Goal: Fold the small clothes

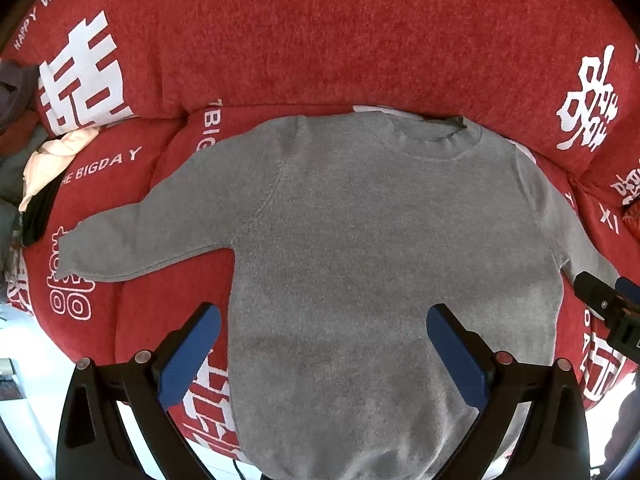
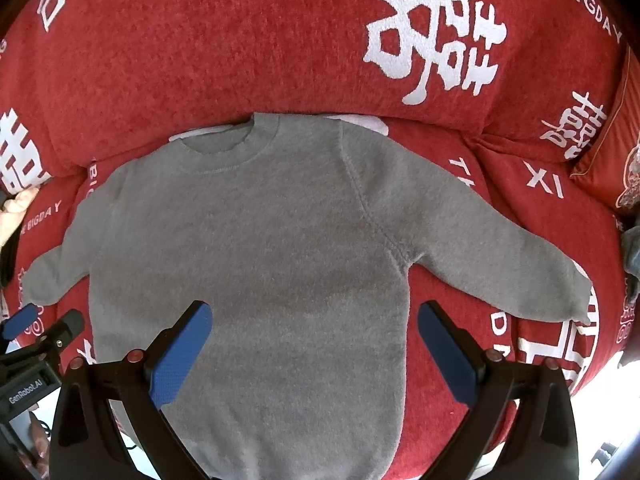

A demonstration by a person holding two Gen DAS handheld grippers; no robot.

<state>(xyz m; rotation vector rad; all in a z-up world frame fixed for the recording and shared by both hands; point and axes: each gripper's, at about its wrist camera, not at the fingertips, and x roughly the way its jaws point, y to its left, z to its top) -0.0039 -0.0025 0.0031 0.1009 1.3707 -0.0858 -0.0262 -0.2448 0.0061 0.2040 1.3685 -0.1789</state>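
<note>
We hover both grippers over grey sweater (image 1: 392, 240), jaws pointing down. Sweater flat on red sofa cover (image 1: 320, 40), face up, collar at 12 o'clock, hem at 6, long axis 12–6. Left gripper (image 1: 323, 354) spread wide, empty, nearer sleeve at 9 o'clock. Right gripper (image 2: 314, 350) spread wide, empty, nearer sleeve at 3 o'clock. Knit looks soft, smooth, sleeves splayed out and down.
</note>
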